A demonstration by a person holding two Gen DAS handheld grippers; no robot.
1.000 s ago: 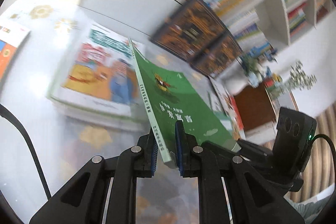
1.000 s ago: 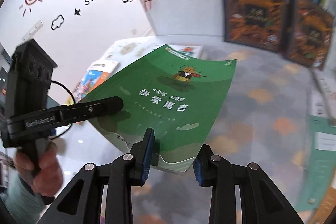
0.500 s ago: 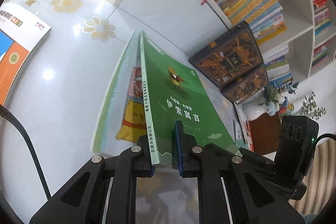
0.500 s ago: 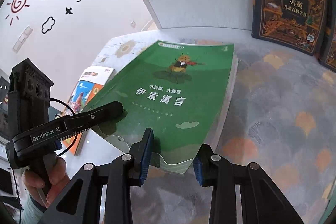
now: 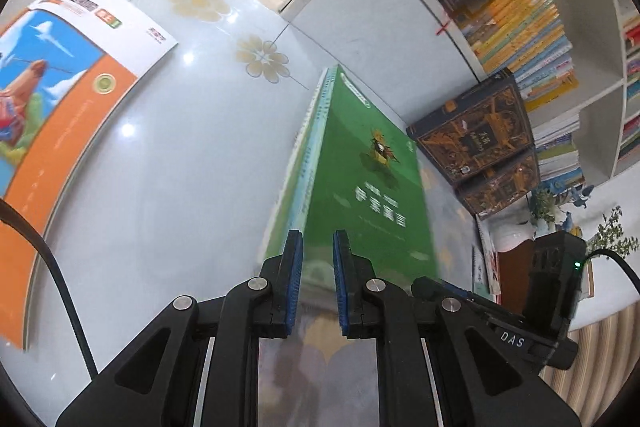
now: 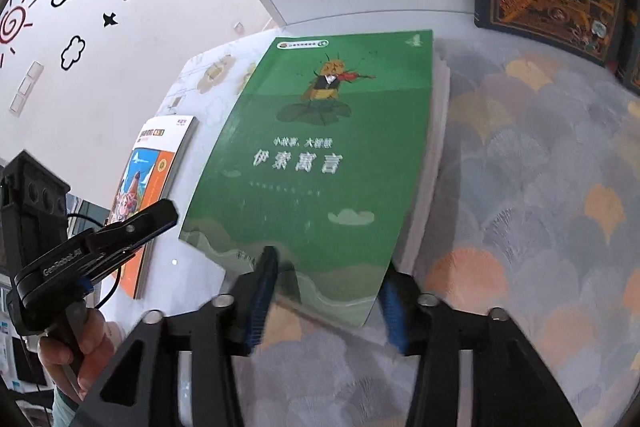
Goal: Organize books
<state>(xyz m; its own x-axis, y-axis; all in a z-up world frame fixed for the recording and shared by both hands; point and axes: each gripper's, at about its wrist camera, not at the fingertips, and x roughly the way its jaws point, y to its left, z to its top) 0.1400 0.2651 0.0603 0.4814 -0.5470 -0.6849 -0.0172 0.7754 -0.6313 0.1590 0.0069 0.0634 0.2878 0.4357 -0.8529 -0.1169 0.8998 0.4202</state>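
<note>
A green paperback (image 6: 320, 155) with an insect playing a violin on its cover lies on top of another book, whose white page edges (image 6: 440, 115) show along its right side. In the left wrist view the green book (image 5: 368, 187) runs away from me, a teal spine under it. My left gripper (image 5: 318, 267) is shut on its near spine corner. From the right wrist view the left gripper (image 6: 160, 217) meets the book's left corner. My right gripper (image 6: 328, 287) is opening; the book's near edge sits between its jaws, and the pads stand off it.
An orange and blue book (image 5: 60, 107) lies on the glossy white table (image 5: 160, 167) to the left. Dark ornate books (image 5: 472, 135) lean against a full bookshelf (image 5: 520, 7) behind. A patterned cloth (image 6: 540, 207) covers the table's right part. A hand (image 6: 88, 347) holds the left gripper.
The green book, held tilted in the air, has come down flat onto the book beneath. Both grippers sank with it. The right jaws have spread wide off its edge.
</note>
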